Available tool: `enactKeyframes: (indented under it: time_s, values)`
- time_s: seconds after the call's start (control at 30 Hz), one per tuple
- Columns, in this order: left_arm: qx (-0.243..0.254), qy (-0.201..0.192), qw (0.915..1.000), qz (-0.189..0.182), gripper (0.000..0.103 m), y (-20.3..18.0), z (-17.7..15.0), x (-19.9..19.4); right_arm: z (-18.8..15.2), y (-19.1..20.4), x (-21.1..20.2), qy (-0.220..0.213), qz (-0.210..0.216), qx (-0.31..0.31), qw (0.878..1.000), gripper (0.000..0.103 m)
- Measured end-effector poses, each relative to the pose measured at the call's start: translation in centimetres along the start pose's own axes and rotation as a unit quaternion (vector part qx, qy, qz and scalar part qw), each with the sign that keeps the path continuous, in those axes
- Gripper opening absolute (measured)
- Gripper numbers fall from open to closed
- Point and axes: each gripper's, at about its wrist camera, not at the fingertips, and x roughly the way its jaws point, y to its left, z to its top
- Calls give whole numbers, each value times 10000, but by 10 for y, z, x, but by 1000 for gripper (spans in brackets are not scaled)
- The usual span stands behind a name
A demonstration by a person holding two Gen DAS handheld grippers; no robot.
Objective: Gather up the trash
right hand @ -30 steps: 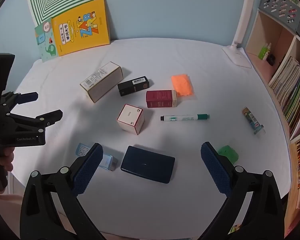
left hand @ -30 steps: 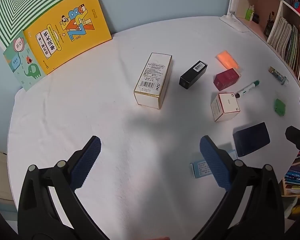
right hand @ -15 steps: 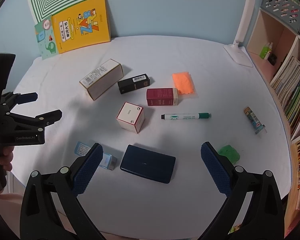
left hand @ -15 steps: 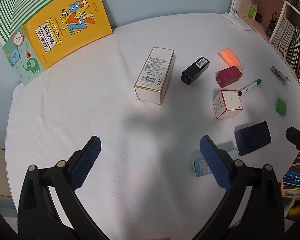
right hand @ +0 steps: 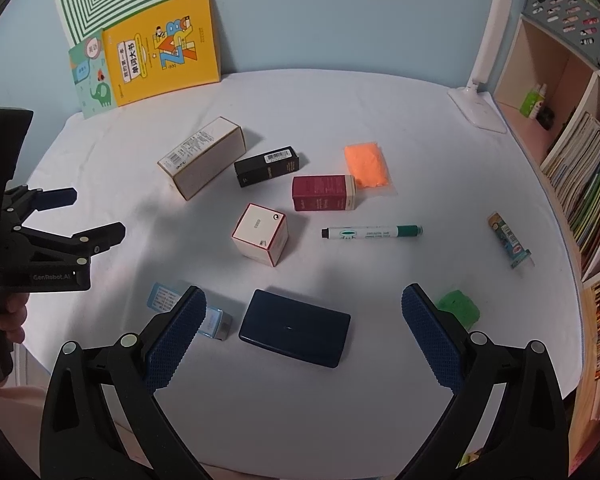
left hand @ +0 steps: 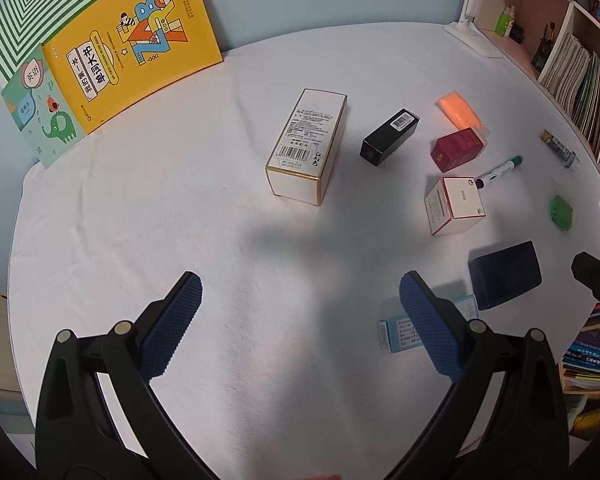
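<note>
Both claws, left claw (left hand: pixel 298 322) and right claw (right hand: pixel 302 326), gape wide and hold nothing. Over the last second the left one has edged forward toward the long white box (left hand: pixel 306 146) at twelve o'clock on the tabletop (left hand: pixel 140 220); collecting has not started.

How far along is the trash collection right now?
Nothing looks collected yet, and no bin is in view. The left gripper and right gripper are both open and empty above the table. Still lying there: the white box, black box, red box, orange packet, marker and green wad.
</note>
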Motion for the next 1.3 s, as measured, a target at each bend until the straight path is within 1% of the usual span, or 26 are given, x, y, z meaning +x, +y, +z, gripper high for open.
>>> enactKeyframes:
  time_s: [1.3]
  values:
    - [-85, 92, 9999, -19, 97, 3, -4, 8, -1, 2, 3, 47, 18, -16, 10000, 97]
